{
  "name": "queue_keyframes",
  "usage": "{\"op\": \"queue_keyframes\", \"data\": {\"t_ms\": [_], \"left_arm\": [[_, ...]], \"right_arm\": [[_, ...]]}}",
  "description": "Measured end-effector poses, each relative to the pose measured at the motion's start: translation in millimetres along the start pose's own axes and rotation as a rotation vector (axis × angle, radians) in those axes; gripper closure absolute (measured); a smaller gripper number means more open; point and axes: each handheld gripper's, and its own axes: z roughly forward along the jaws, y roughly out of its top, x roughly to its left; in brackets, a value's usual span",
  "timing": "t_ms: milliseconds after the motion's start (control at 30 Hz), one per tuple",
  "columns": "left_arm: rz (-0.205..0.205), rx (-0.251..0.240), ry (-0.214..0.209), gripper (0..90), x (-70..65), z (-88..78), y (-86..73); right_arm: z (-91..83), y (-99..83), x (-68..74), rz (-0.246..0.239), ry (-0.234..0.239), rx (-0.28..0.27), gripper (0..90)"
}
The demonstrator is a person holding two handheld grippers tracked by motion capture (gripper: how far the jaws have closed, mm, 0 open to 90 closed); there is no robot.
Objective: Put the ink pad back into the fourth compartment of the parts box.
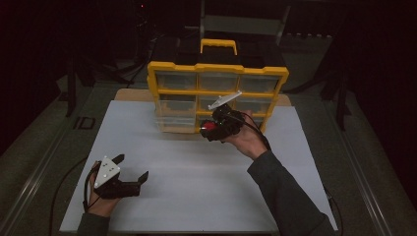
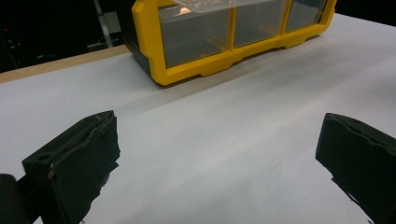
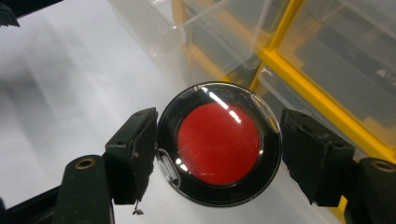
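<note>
Left tongs (image 1: pixel 132 168) rest low on the white table (image 1: pixel 196 187), well short of the yellow organizer (image 1: pixel 216 96) and off to its left, with their black jaws spread wide and bare table between them; the left gripper view shows the same two jaws far apart with the organizer's yellow frame (image 2: pixel 196 70) beyond them. Right tongs (image 3: pixel 217 144) are clamped on a round clear-lidded case with a red disc inside (image 3: pixel 218 143), one pad pressing each side of its black rim. From the high view those right tongs (image 1: pixel 212 129) hang above the table just in front of the organizer's lower right drawers, and the red of the case (image 1: pixel 209 126) shows at their tip. Behind the case, a clear drawer (image 3: pixel 187 32) juts out of the organizer's front. Farthest back, the organizer's yellow carry handle (image 1: pixel 219 45) stands on its top
</note>
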Motion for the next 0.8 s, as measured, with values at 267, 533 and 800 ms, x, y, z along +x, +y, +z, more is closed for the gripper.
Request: {"op": "queue_keyframes", "data": {"t_ms": [267, 533, 800], "left_arm": [[0.0, 0.0, 0.0, 0.0, 0.0, 0.0, 0.0], [0.0, -0.001, 0.0, 0.0, 0.1, -0.1, 0.0], [-0.001, -0.001, 0.0, 0.0, 0.3, -0.1, -0.1]], "right_arm": [[-5.0, 9.2, -6.5, 0.01, -0.011, -0.007, 29.2], [-8.3, 19.5, -10.4, 0.006, -0.028, -0.013, 29.2], [-13.4, 30.2, -13.3, 0.003, -0.041, -0.024, 29.2]]}}
